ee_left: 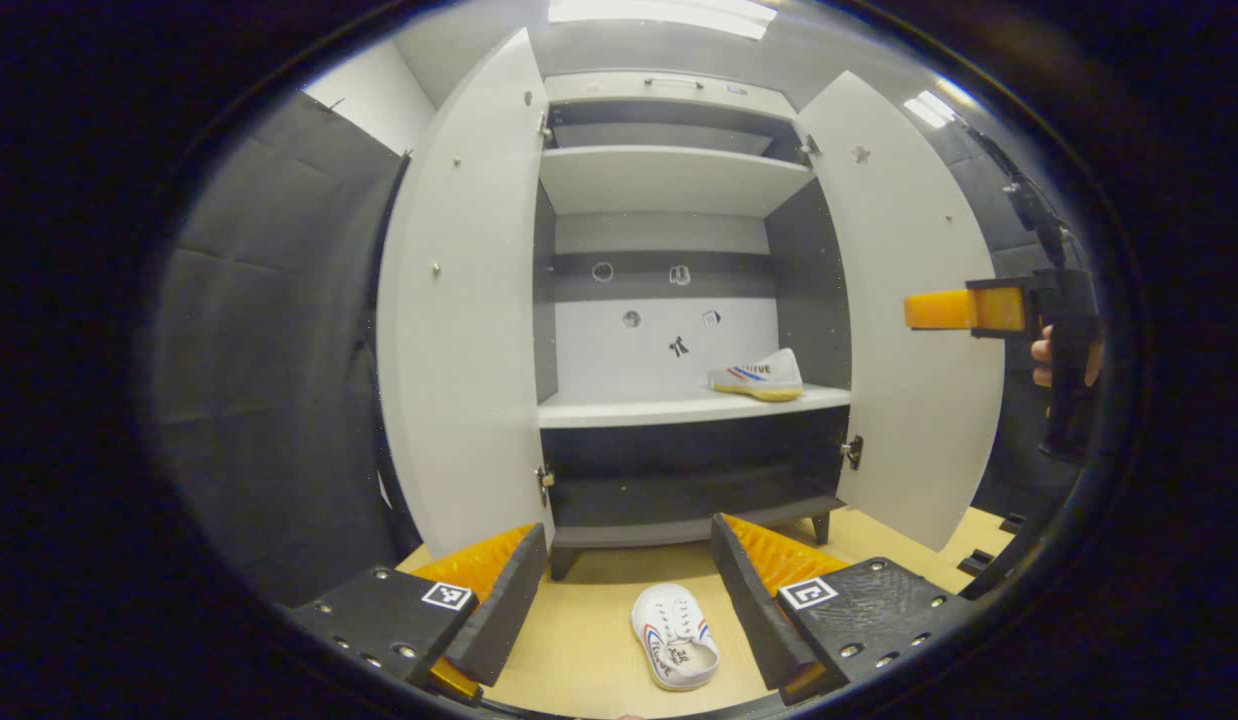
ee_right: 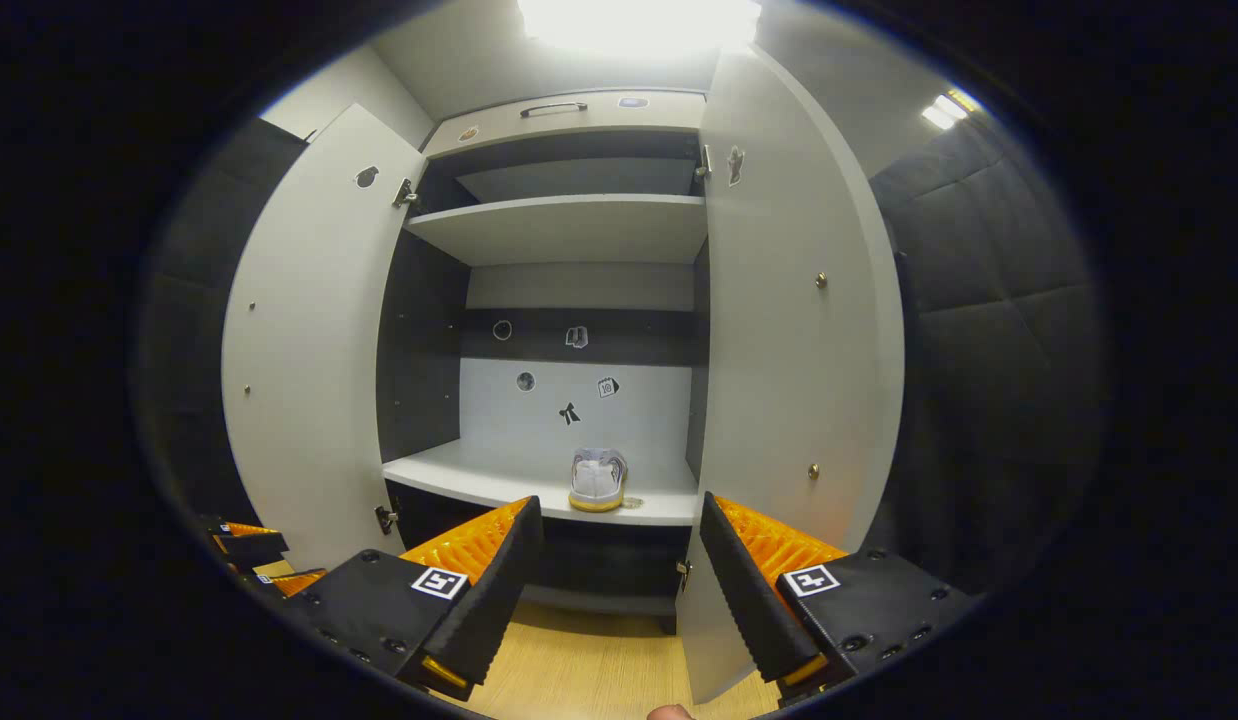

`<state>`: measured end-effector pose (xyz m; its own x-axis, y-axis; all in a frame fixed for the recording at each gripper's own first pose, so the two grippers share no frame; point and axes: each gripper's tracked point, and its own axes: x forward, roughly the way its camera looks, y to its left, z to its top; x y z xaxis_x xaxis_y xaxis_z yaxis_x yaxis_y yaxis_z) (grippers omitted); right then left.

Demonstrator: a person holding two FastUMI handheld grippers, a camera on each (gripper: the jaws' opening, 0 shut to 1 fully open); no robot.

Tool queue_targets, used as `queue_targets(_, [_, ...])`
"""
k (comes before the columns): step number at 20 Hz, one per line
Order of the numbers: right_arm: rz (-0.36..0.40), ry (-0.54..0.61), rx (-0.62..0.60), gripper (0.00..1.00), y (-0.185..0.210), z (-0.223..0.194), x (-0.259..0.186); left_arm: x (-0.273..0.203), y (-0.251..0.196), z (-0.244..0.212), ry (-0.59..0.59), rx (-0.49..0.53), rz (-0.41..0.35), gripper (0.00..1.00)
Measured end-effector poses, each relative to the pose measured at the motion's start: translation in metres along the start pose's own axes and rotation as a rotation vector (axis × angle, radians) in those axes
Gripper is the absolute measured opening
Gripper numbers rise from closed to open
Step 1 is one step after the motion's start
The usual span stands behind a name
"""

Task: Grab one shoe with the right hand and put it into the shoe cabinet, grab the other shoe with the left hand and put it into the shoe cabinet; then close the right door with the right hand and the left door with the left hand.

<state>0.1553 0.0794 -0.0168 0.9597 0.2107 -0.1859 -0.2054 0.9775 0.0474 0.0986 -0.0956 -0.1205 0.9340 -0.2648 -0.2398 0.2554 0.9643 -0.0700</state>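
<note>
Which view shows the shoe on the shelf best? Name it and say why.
The left gripper view: the shoe on the shelf lies side-on, its whole length and stripes visible. The right gripper view shows that shoe end-on, foreshortened, between the open tongs.

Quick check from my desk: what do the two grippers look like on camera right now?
Left gripper: two wedge-shaped fingers with ribbed inner faces on black blocks dotted with screw holes, each block carrying a square black-and-white marker. Right gripper has the same build; in the left gripper view it sits on a black handle held by a hand.
</note>
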Motion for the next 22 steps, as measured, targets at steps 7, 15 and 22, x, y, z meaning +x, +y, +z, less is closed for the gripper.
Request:
queue_targets(7, [-0.011, 0.039, -0.001, 0.99, -0.013, -0.026, -0.019, 0.063, -0.004, -0.118, 0.265, 0.004, -0.020, 0.95])
queue_targets(15, [-0.022, 0.104, -0.001, 0.99, -0.021, -0.052, -0.025, 0.085, 0.003, -0.155, 0.467, -0.025, -0.041, 0.95])
queue_targets(22, [-0.024, 0.153, -0.012, 0.99, -0.020, -0.068, -0.026, 0.093, 0.005, -0.184, 0.639, -0.023, -0.042, 0.95])
